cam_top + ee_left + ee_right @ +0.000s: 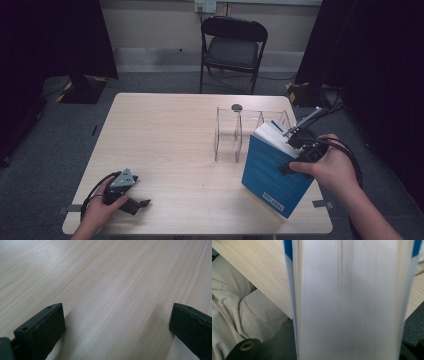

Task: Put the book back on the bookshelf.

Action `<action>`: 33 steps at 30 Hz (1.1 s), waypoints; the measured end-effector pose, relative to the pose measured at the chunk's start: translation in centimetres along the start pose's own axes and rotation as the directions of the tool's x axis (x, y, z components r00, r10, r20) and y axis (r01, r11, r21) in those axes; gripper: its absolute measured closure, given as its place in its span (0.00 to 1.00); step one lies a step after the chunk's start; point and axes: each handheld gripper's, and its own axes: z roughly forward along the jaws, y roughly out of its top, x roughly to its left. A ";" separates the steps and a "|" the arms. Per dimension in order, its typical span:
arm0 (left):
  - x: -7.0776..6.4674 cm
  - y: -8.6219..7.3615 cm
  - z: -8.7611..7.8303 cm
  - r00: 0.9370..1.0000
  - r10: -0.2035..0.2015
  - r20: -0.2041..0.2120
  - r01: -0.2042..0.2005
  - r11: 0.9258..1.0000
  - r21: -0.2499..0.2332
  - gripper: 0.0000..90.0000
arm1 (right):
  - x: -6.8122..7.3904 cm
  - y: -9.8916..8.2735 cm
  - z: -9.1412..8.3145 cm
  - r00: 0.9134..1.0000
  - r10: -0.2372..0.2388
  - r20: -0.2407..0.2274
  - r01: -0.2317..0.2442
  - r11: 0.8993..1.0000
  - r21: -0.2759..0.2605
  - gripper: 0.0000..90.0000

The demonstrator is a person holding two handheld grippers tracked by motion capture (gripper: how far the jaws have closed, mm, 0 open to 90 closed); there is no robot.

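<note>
A thick blue book (270, 170) hangs tilted over the right side of the wooden table (170, 130), back cover toward me. My right gripper (291, 152) is shut on it across its thickness near the top corner. In the right gripper view the book's white page edge (352, 302) runs between blue covers. At the front left my left gripper (138, 198) lies low on the table in the person's hand. Its two black pads (42, 330) stand wide apart with only bare wood between them, so that gripper (117, 322) is open.
A clear acrylic book stand (235, 135) sits just left of and behind the book. A black folding chair (232, 50) stands beyond the table's far edge. Past the near table edge are the person's beige trousers (237, 315) and a black tape roll (244, 347).
</note>
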 end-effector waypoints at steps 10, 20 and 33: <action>0.0 0.1 -0.1 1.000 0.007 -0.004 -0.007 1.000 0.017 0.00 | -1.4 -0.8 -0.7 0.999 0.046 0.023 -0.046 0.999 0.000 0.69; -0.1 0.0 0.0 1.000 -0.005 0.003 0.005 1.000 0.000 0.00 | -3.7 -1.6 -1.1 0.992 0.126 0.027 -0.126 0.992 -0.009 0.69; -0.1 0.1 -0.1 1.000 -0.002 0.002 0.002 1.000 0.016 0.00 | -5.8 -2.6 -1.5 0.978 0.199 0.059 -0.199 0.980 0.006 0.69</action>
